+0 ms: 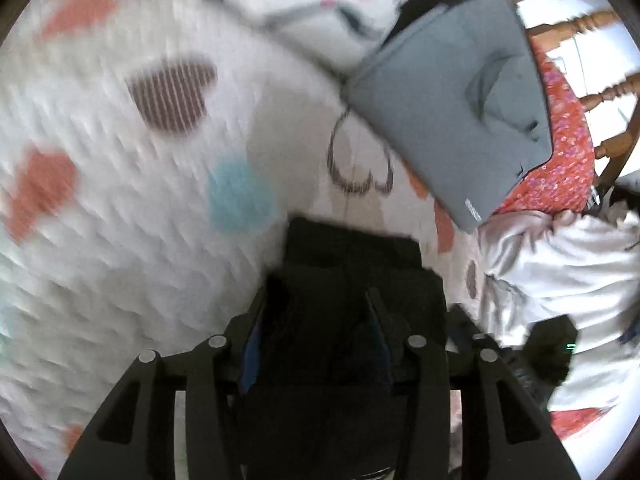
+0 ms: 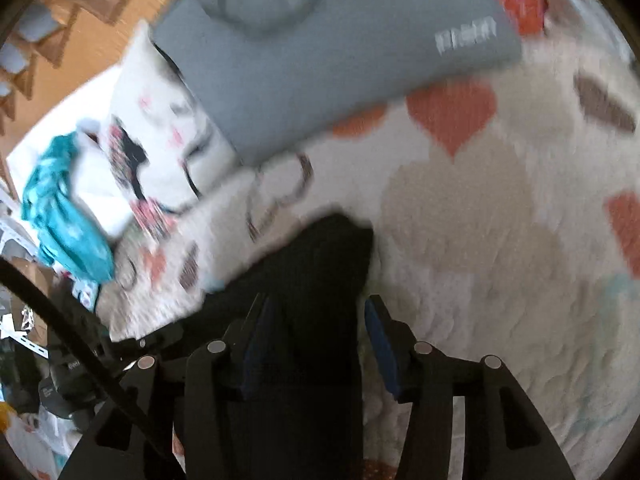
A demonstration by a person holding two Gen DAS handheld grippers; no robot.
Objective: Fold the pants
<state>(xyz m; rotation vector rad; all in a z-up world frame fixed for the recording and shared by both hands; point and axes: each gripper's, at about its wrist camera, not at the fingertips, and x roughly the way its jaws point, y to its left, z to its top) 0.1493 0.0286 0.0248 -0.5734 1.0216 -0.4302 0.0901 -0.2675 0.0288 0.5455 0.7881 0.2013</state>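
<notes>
The black pants (image 1: 352, 264) lie bunched on a white bedspread with heart prints (image 1: 120, 240). In the left wrist view my left gripper (image 1: 316, 304) has the black fabric between its two blue-padded fingers, with the jaws fairly wide. In the right wrist view my right gripper (image 2: 316, 308) also has the black pants (image 2: 320, 256) lying between its spread fingers. A folded grey garment (image 1: 452, 104) lies further back on the bed; it also shows in the right wrist view (image 2: 320, 52). Both views are motion-blurred.
A white pillow (image 2: 160, 136) and a teal cloth (image 2: 60, 216) lie at the left bed edge. A red patterned cloth (image 1: 564, 148), a white bundle (image 1: 560, 264) and a wooden chair (image 1: 600, 92) are at the right. Wooden floor (image 2: 100, 40) lies beyond.
</notes>
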